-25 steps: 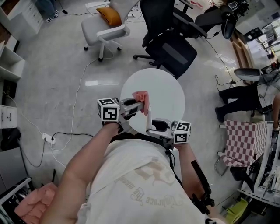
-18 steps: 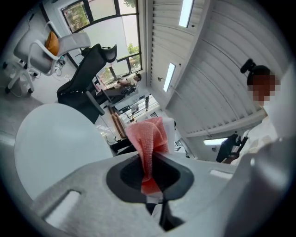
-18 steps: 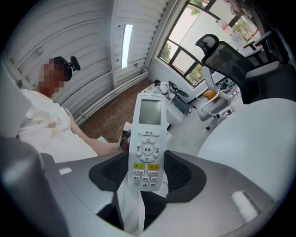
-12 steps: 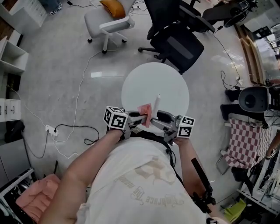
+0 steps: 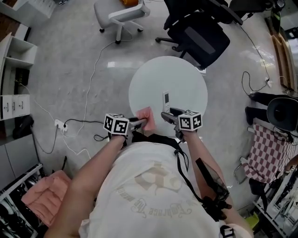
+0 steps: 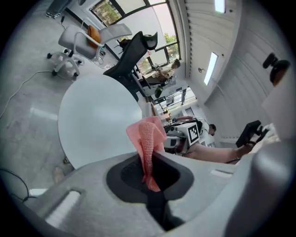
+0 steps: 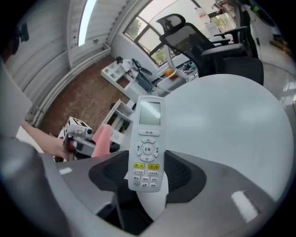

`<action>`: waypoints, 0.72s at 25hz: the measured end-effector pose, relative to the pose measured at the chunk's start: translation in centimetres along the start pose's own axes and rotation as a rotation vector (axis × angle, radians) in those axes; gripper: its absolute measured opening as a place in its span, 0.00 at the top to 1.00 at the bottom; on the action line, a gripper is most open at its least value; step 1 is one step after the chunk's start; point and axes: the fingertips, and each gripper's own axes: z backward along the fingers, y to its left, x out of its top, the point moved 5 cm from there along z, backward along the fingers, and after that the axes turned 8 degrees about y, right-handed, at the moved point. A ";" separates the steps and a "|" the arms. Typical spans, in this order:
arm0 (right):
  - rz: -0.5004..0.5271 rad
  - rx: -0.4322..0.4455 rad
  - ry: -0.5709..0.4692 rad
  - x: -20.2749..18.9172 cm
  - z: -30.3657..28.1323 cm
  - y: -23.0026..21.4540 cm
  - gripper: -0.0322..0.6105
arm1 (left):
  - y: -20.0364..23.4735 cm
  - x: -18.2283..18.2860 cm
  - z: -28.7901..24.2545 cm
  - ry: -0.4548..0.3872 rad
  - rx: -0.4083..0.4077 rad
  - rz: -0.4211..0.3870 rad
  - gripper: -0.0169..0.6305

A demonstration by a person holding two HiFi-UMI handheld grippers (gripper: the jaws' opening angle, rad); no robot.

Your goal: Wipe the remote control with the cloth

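Observation:
My right gripper (image 5: 166,115) is shut on the lower end of a white remote control (image 5: 166,99). The remote points away from me over the near part of the round white table (image 5: 186,79). In the right gripper view the remote (image 7: 148,152) lies button side up between the jaws of the right gripper (image 7: 148,180). My left gripper (image 5: 141,123) is shut on a pink cloth (image 5: 145,116) at the table's near edge, just left of the remote. The cloth (image 6: 149,139) sticks up out of the left gripper (image 6: 150,169). I cannot tell whether the remote or the cloth touches the table.
A black office chair (image 5: 200,35) stands just beyond the table and a white chair (image 5: 122,11) farther left. Cables and a power strip (image 5: 60,124) lie on the floor at left. A checkered seat (image 5: 263,148) is at right, shelves (image 5: 14,69) at far left.
Both grippers have come down to the table's near edge. The remote has tipped from upright to pointing away over the table. The cloth has dropped with the left gripper.

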 end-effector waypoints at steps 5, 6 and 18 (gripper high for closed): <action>0.090 -0.135 0.166 0.3 -2.2 -2.8 0.56 | 0.8 1.2 1.4 -0.133 0.072 0.066 0.94; 0.111 -0.169 0.200 0.5 -2.7 -3.3 0.56 | 0.8 1.4 1.7 -0.153 0.081 0.070 0.94; 0.585 -0.480 0.549 2.1 -6.4 -3.6 0.56 | 0.4 -0.8 3.9 -0.211 0.147 0.076 0.94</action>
